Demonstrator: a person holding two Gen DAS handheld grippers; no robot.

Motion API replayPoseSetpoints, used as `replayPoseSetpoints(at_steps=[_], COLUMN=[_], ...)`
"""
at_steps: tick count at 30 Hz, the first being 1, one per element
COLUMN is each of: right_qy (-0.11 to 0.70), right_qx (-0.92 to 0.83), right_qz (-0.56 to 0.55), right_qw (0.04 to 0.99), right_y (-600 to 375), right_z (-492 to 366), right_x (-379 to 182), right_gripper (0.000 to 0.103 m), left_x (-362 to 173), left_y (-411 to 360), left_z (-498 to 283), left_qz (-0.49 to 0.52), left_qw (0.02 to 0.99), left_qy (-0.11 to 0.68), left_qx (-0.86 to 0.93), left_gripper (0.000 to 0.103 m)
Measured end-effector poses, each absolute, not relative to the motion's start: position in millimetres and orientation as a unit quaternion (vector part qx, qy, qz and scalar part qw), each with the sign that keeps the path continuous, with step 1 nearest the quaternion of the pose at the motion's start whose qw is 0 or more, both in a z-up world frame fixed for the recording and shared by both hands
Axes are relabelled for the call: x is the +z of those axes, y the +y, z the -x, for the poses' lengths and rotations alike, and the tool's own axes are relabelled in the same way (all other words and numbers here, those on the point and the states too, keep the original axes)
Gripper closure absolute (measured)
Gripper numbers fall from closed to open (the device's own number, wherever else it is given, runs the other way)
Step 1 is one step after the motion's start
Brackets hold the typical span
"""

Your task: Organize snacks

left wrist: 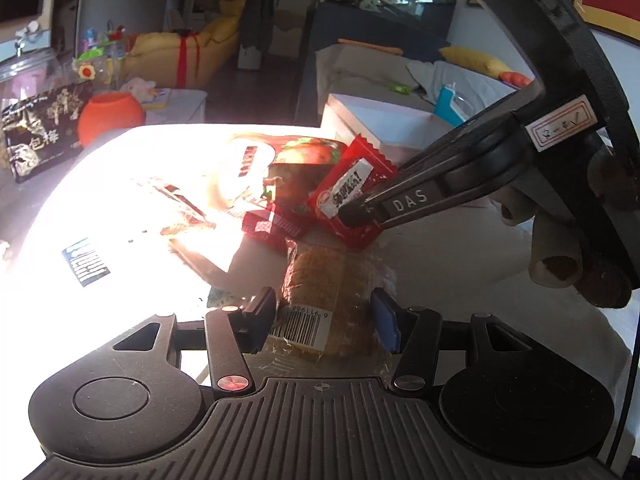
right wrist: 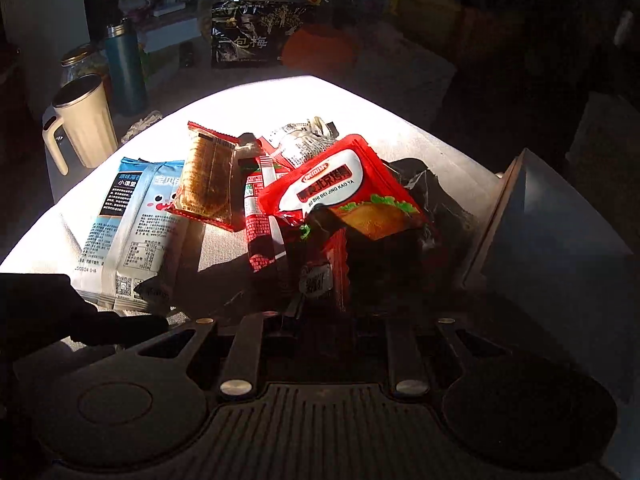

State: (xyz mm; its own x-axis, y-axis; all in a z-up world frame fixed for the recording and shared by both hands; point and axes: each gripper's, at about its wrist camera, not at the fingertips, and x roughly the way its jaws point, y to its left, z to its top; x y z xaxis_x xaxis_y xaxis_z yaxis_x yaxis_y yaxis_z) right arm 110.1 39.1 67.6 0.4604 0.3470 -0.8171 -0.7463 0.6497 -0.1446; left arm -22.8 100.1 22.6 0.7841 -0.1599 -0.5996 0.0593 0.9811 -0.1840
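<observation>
A clear-wrapped brown bread packet [left wrist: 332,276] with a barcode lies on the white table [left wrist: 460,248] close to the camera. My left gripper [left wrist: 323,316] has a pad against each of its sides. My right gripper [left wrist: 358,210] reaches in from the upper right, shut on a small red packet [left wrist: 352,196] with a white label, which is tilted up over the pile. In the right wrist view that small red packet [right wrist: 320,276] sits in shadow at the fingertips of the right gripper [right wrist: 320,312]. Behind it lies a large red pouch [right wrist: 344,184].
Loose snacks lie in the sunlit patch: a blue-white packet [right wrist: 136,216] and a brown cake in a red-edged wrapper [right wrist: 208,184]. A grey box [right wrist: 540,232] stands at the right. A cream mug [right wrist: 80,120], a teal flask [right wrist: 124,72] and a black bag [right wrist: 248,40] stand behind.
</observation>
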Motion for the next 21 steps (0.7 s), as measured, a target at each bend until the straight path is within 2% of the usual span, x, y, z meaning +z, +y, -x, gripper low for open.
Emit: replayPoseSetpoints(at_steps=[3, 5, 7, 9, 14, 17, 18, 19, 21], right_qy=[0.38, 0.37, 0.353, 0.339, 0.348, 0.329, 0.324, 0.325, 0.341], right_qx=[0.341, 0.343, 0.338, 0.332, 0.334, 0.33, 0.322, 0.315, 0.311], right_qz=[0.242, 0.225, 0.212, 0.205, 0.194, 0.229, 0.245, 0.245, 0.218], right_qw=[0.825, 0.833, 0.846, 0.856, 0.855, 0.855, 0.855, 0.858, 0.86], right_y=[23.2, 18.7, 14.1, 9.3, 12.2, 23.0, 27.1, 26.0, 16.6], right_z=[-106.3, -105.9, -105.4, -103.3, -99.9, -89.3, -87.1, -87.7, -92.8], right_x=[74.9, 80.0, 82.8, 80.8, 64.1, 58.9, 57.6, 58.2, 62.8], right_gripper=[0.081, 0.068, 0.035, 0.024, 0.024, 0.025, 0.033, 0.06, 0.066], left_x=[22.5, 22.9, 22.8, 21.7, 20.7, 21.0, 21.2, 21.1, 20.9], left_y=[93.7, 90.9, 91.7, 93.0, 85.7, 84.7, 85.4, 86.3, 87.6], left_z=[22.2, 22.3, 23.2, 23.7, 22.2, 23.5, 24.0, 24.8, 26.3], left_qz=[0.07, 0.063, 0.061, 0.064, 0.053, 0.047, 0.049, 0.051, 0.055], left_qw=[0.941, 0.941, 0.94, 0.94, 0.94, 0.94, 0.94, 0.939, 0.939], left_qy=[0.325, 0.327, 0.328, 0.329, 0.33, 0.332, 0.332, 0.332, 0.332], left_qx=[-0.065, -0.067, -0.069, -0.068, -0.064, -0.066, -0.066, -0.067, -0.067], left_gripper=[0.045, 0.045, 0.045, 0.045, 0.044, 0.044, 0.044, 0.044, 0.044])
